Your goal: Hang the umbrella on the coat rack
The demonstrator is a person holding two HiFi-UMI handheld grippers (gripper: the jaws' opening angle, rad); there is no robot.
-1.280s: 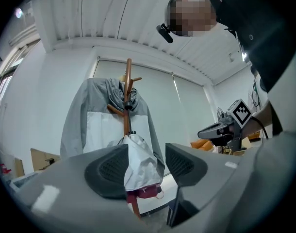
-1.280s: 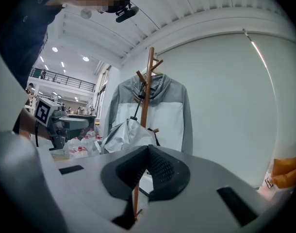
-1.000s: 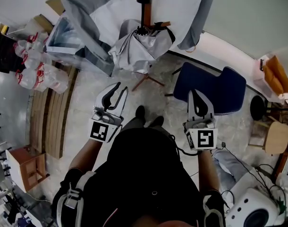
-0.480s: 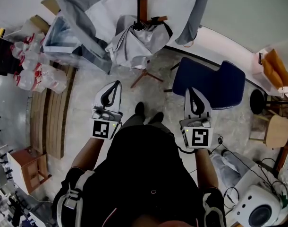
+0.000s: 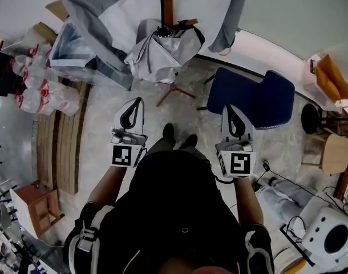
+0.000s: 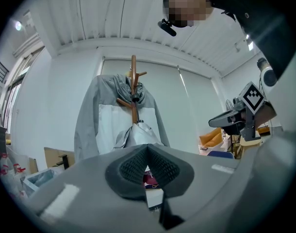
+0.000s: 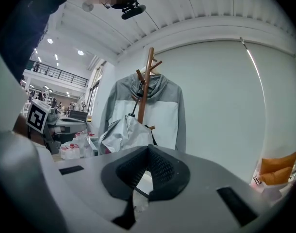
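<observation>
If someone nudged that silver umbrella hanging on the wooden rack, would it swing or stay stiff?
Probably swing: the umbrella hangs from the coat rack by one end. Its loose silver folds would likely flop and crumple. It looks light, so the slim rack probably stays upright.

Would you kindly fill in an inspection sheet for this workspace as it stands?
Surface: pale marbled floor.
Job's things: grey umbrella hangs on the wooden coat rack; a grey jacket shares the rack.
Clutter: water bottles at left, blue chair at right.
Grippers: left gripper and right gripper both have jaws shut, empty.
Cables: black cable on the floor at right.
Surroundings: white wall, stool, orange bag.
</observation>
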